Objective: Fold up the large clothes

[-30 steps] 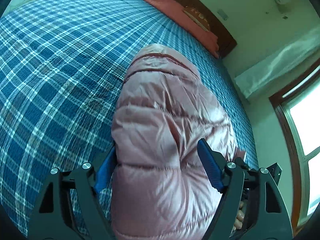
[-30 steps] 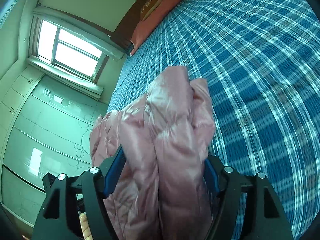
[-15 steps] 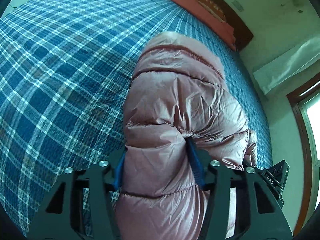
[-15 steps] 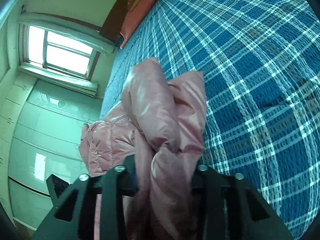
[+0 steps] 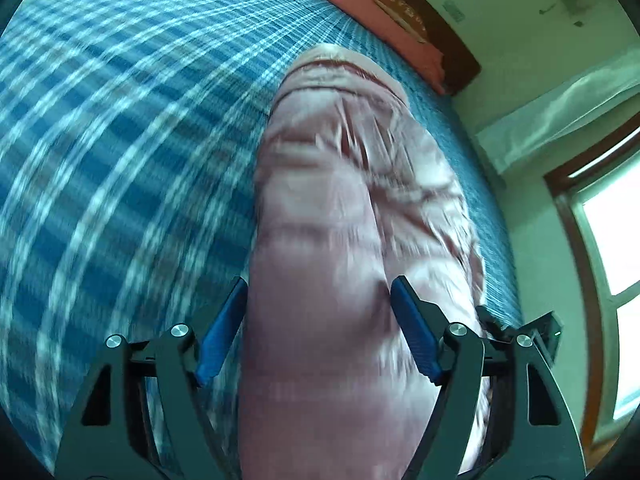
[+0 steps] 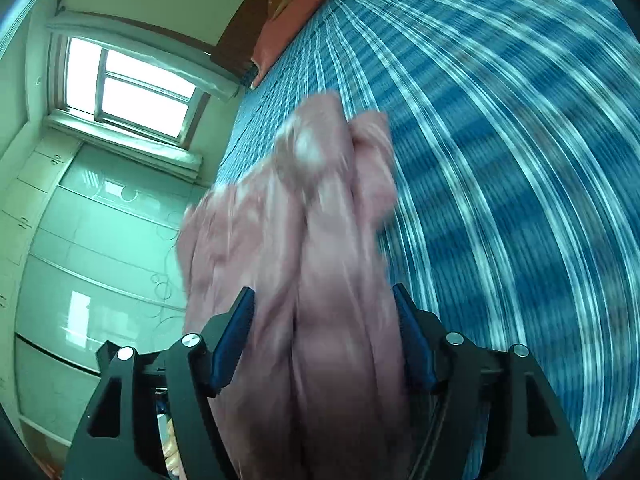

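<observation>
A pink puffer jacket (image 5: 344,208) lies bunched on the blue plaid bed (image 5: 120,140). In the left wrist view my left gripper (image 5: 320,320) has its blue pads spread wide on either side of a thick fold of the jacket, jaws open. In the right wrist view the same jacket (image 6: 320,240) runs between the blue pads of my right gripper (image 6: 324,328), which also stand wide apart. Both views are motion-blurred. The jacket's lower part is hidden under the grippers.
The plaid bed (image 6: 500,160) stretches far to the headboard, with a red pillow (image 5: 380,20) there. A window (image 6: 128,88) and pale wardrobe doors (image 6: 92,260) stand beside the bed. A window (image 5: 612,260) also shows at the right in the left wrist view.
Both grippers were shut on the jacket half a second ago and have now opened wide. Both cameras are moving fast, blurring the bed.
</observation>
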Demonstrator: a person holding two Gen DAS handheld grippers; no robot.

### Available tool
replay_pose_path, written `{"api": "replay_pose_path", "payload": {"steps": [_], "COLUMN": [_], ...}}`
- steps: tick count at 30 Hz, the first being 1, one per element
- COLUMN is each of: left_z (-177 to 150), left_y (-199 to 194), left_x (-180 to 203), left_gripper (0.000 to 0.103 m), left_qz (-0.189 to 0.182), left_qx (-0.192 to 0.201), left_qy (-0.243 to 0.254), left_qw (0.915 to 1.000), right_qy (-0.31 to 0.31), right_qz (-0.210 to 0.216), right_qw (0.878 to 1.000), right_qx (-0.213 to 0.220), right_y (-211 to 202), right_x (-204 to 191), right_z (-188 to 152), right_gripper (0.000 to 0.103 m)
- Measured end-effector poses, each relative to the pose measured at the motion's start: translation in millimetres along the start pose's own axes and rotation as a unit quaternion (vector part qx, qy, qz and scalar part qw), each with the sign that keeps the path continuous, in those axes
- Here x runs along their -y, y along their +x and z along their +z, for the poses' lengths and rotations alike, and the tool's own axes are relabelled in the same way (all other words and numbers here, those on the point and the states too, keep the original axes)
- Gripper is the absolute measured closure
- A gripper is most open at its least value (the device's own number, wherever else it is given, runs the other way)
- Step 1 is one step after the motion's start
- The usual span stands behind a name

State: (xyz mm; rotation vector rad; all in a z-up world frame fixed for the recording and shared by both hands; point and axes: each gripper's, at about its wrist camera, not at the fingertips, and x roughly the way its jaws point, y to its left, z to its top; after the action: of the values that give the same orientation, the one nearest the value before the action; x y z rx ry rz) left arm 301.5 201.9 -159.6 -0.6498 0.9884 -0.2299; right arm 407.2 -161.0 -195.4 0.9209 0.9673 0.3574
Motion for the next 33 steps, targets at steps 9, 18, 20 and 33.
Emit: {"api": "replay_pose_path", "payload": {"steps": [9,18,20,33], "left_z": [-58.3,-77.7,-80.2,-82.5], "left_y": [-30.4,-32.9,-38.7,-30.7], "left_x": [4.1,-8.8,-3.1,-9.2], "left_gripper": [0.023,0.049,0.058,0.053], "left_qz": [-0.016,-0.055,-0.049,-0.016], "left_qx": [0.017,0.013,0.021,0.016], "left_qy": [0.010,-0.032,-0.017,0.014], "left_qw": [0.9997,0.9979,0.9984,0.9996], "right_qy": [0.011,0.007,0.002,0.027], "right_qz": [0.041,0.044,0.044,0.054], "right_qw": [0.999,0.999,0.999,0.998], "right_qx": [-0.002,-0.007,-0.002,-0.006], "right_y": [-37.4,-34.3,-39.9,-51.7], "right_x": [10.7,2.2,0.6,45.7], "right_z": [-80.1,-110.9,-111.2,-125.5], "right_gripper": [0.031,0.071,0.079,0.078]}}
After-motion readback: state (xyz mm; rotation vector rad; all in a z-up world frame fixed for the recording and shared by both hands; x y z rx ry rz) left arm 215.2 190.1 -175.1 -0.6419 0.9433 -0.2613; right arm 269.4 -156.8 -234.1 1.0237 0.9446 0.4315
